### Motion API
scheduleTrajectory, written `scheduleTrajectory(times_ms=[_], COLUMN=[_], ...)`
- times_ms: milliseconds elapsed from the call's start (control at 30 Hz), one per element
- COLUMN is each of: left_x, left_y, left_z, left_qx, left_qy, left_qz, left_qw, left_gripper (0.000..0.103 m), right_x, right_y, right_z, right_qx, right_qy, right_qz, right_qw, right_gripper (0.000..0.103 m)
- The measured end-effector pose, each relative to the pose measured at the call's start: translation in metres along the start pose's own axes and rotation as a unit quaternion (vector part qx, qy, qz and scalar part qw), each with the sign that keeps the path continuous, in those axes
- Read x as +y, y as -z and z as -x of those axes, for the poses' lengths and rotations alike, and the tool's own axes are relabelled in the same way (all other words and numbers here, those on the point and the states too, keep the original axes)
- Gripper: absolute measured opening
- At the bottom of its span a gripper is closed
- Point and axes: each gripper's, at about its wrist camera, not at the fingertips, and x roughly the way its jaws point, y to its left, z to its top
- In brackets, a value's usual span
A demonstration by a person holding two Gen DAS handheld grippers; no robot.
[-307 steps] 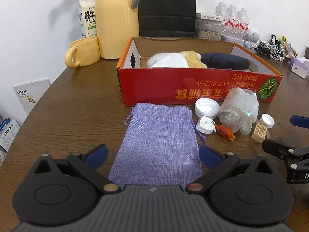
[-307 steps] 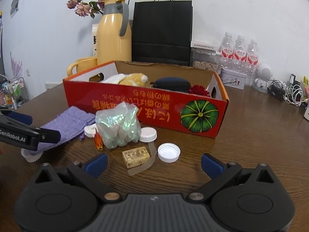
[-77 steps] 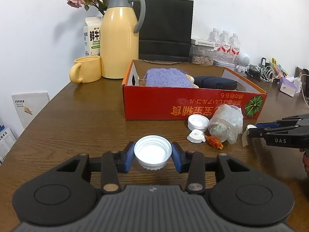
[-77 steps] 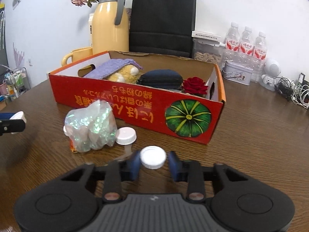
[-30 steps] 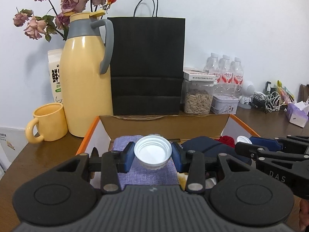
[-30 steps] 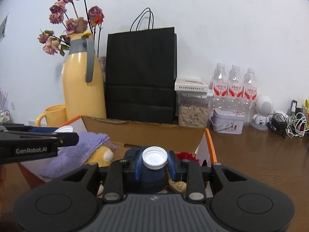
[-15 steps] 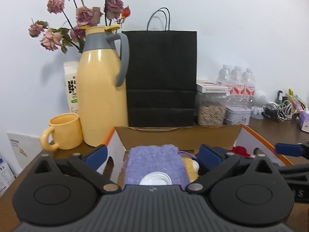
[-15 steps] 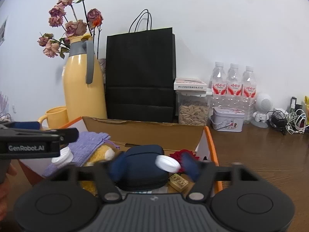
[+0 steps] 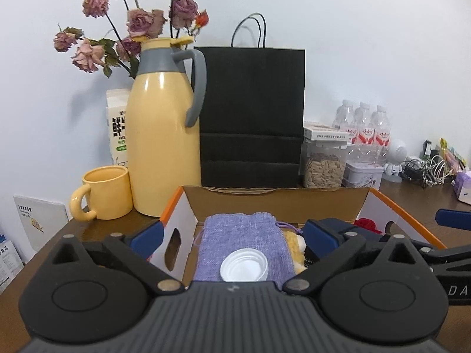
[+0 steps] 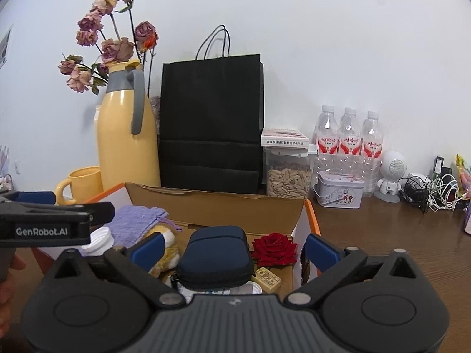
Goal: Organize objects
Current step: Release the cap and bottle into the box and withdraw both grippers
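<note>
Both claws hang over the cardboard box (image 9: 276,206). The left gripper (image 9: 232,235) has just been opening its jaws; they stand wide apart and hold nothing. Below it, a white cap (image 9: 244,265) lies open side up on the purple pouch (image 9: 244,235) inside the box. The right gripper (image 10: 232,248) has also just been opening, and it is empty too. Its small white lid (image 10: 255,287) lies in the box, just in front of the dark blue case (image 10: 216,254) and next to a little tan block (image 10: 268,278) (only an edge of the lid shows). A red rose (image 10: 274,249) sits beside the case.

What could go wrong? The pouch is soft and slopes a bit, so the cap might slide off if a claw bumps the cloth. The two claws are also close together, so they could knock each other, or catch the box wall, when they pull back.
</note>
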Motion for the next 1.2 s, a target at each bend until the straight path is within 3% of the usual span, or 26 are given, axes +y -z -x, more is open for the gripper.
scheduleTrajectory(times_ms=[233,600,833,967,1200], left_x=[0.008,0.021,0.033,0.032,0.029], left_y=[0.009,0.049,0.072,0.075,0.077], left_z=[0.031,0.071,0.078,0.083,0.084], left_qx=[-0.010,0.024,0.069,0.070,0.070], left_qy=[0.015,0.016,0.010,0.010,0.014], left_qz=[-0.003,-0.014,-0.001,-0.006,-0.013], left_qw=[0.9998,0.9995,0.9976,0.9975,0.9974], left_gripper=[0.103,0.103,0.103,0.103,0.103], right_x=[0.005,0.011,0.012,0.019,0.028], right_y=[0.009,0.047,0.064,0.070,0.077], right_z=[0.025,0.056,0.068,0.071,0.064], right_qx=[-0.004,0.046,0.073,0.088,0.119], right_qy=[-0.005,-0.009,-0.013,-0.023,-0.033], right_qz=[0.015,0.031,0.030,0.037,0.051], right_qw=[1.000,0.998,0.997,0.995,0.991], right_gripper=[0.102,0.102,0.102,0.100,0.066])
